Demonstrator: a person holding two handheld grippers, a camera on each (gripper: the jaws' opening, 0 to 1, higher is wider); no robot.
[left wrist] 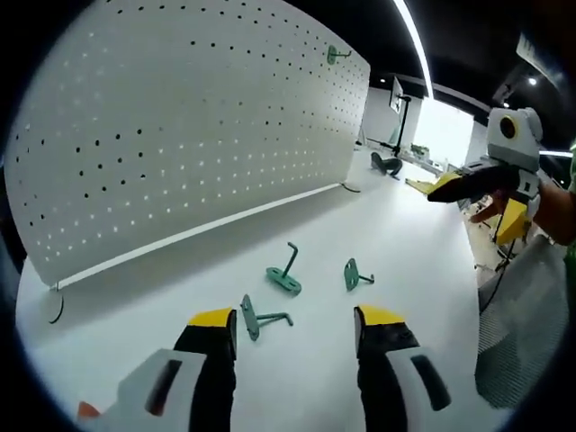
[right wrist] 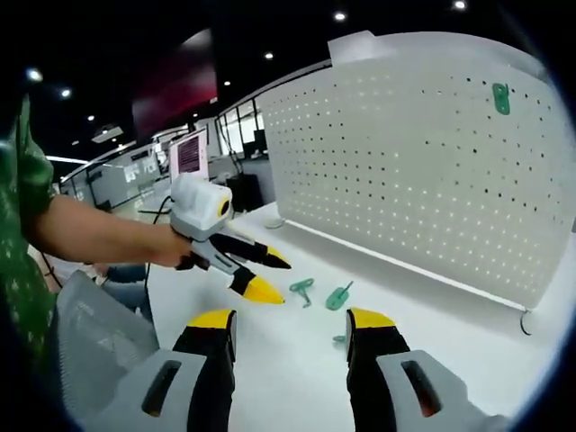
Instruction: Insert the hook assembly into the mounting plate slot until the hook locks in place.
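A white pegboard point(left wrist: 180, 126) stands upright along the table, with one green hook point(left wrist: 337, 54) mounted near its top corner. Three loose green hooks lie on the white table point(left wrist: 405, 243): one point(left wrist: 284, 275) with its rod sticking up, one point(left wrist: 355, 274) to its right, one point(left wrist: 257, 318) closest to my left jaw. My left gripper point(left wrist: 295, 320) hovers open just short of them, holding nothing. My right gripper point(right wrist: 291, 322) is open and holds nothing too, aimed at the same hooks point(right wrist: 302, 288) point(right wrist: 339, 295). A hand holds the left gripper point(right wrist: 268, 274) there, and the mounted hook point(right wrist: 500, 97) sits high on the pegboard point(right wrist: 414, 153).
The right gripper point(left wrist: 477, 200) comes in from the right, over the table's edge. A grey mesh chair point(left wrist: 517, 333) stands beside the table, also seen as the chair point(right wrist: 90, 342). A black object point(left wrist: 388, 164) lies at the table's far end. Office screens stand behind.
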